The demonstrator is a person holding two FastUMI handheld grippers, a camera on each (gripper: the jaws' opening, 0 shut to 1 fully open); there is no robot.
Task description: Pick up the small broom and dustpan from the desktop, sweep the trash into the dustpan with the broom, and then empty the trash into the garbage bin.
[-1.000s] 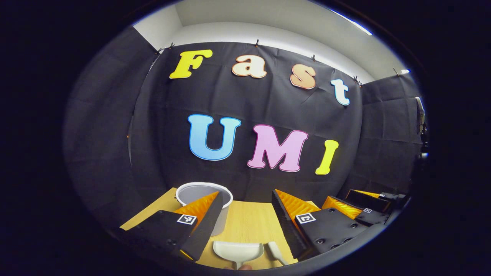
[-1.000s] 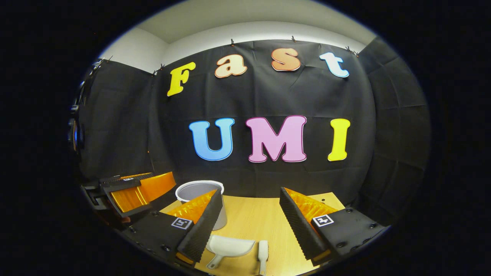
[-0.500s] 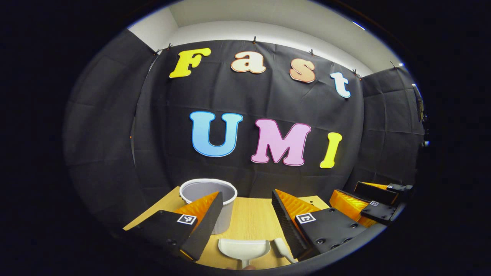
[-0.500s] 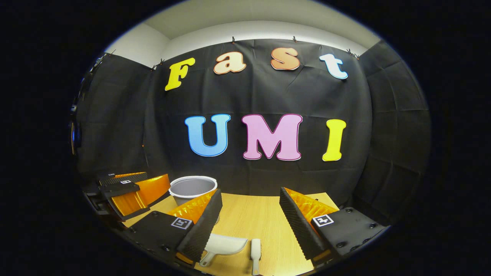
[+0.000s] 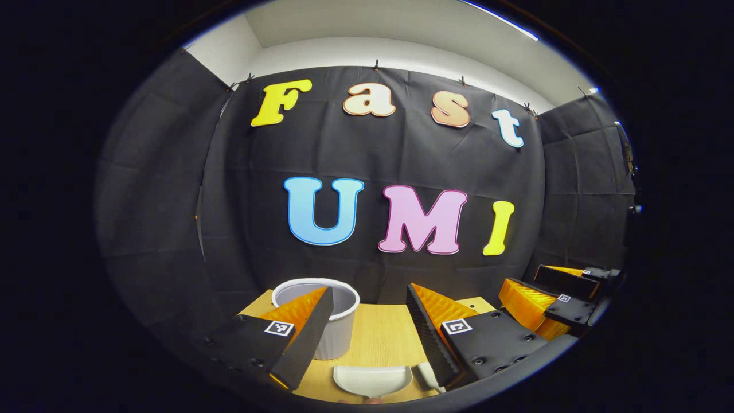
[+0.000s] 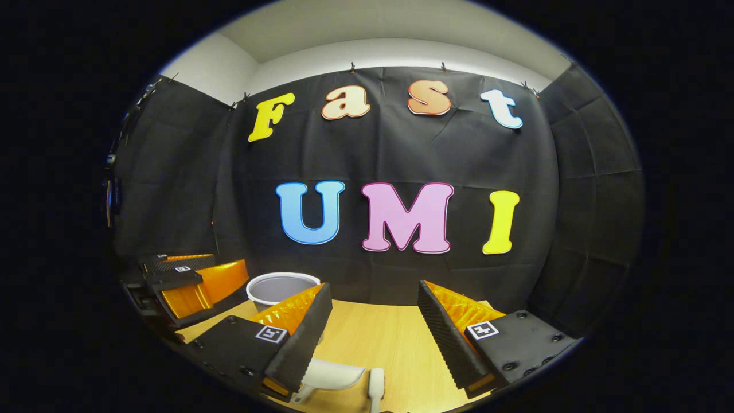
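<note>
I hold my left gripper and right gripper with fingers spread wide and empty above the pale wooden desktop, where the white plastic dustpan lies just beside the small white broom, near the round white garbage bin

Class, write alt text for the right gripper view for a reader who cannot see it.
The right tool hangs open above a wooden desktop, where a white dustpan and small broom lie side by side near the bottom edge. A grey garbage bin stands farther back on the left, with the left tool beside it.
</note>
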